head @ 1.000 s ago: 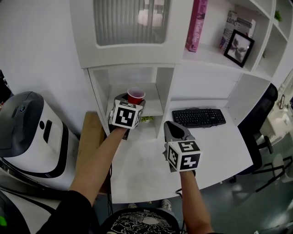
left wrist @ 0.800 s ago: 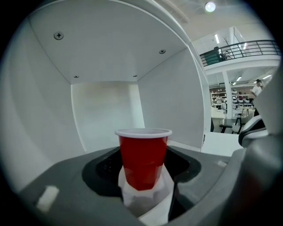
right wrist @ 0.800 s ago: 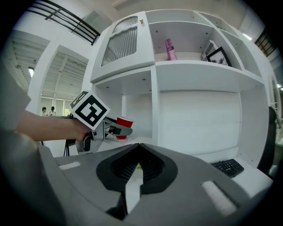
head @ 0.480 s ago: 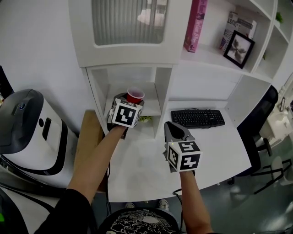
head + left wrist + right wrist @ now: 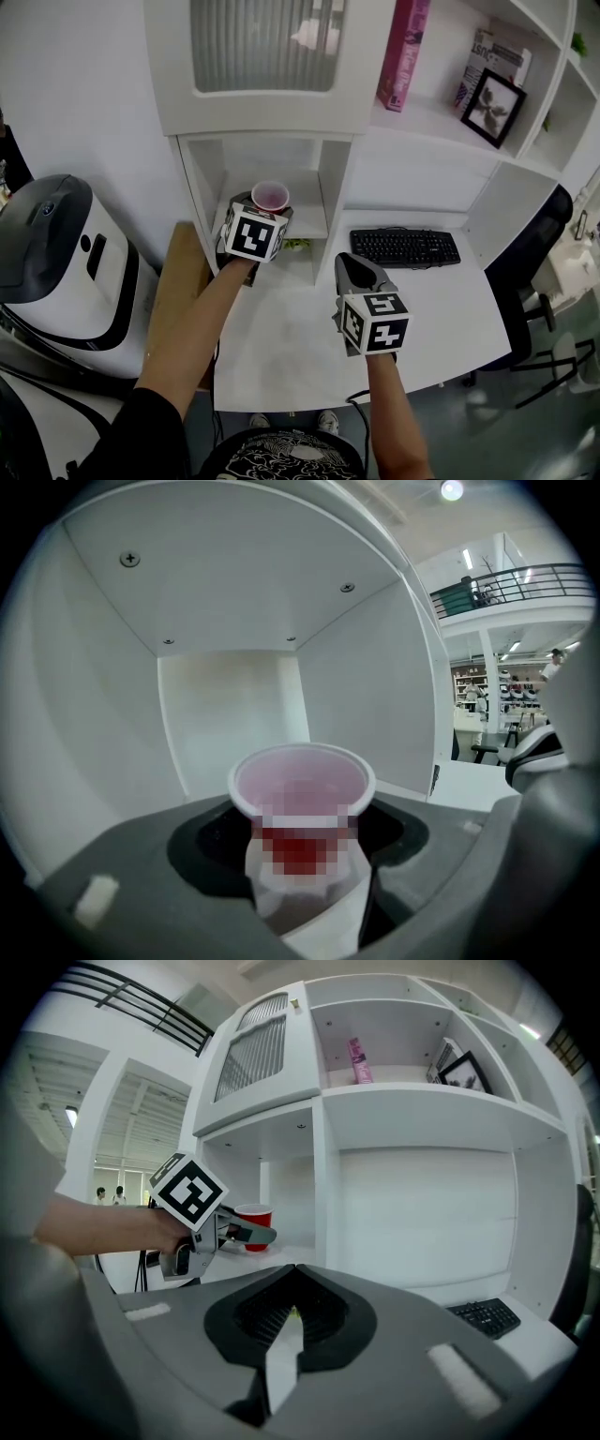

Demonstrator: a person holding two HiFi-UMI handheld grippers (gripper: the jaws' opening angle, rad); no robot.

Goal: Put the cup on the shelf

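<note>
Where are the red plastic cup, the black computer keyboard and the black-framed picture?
red plastic cup (image 5: 270, 195): head view, inside its open mouth.
black computer keyboard (image 5: 405, 247): head view, middle of its keys.
black-framed picture (image 5: 494, 101): head view, centre of the image.

We wore a black T-shirt with a white print (image 5: 281, 457) and short black sleeves (image 5: 141, 424). Our left grey plastic gripper (image 5: 265, 208) and right grey plastic gripper (image 5: 350, 258) each bore a white cube with black square markers (image 5: 255, 234) at its rear, and white pads (image 5: 281, 1354) inside its jaws.
</note>
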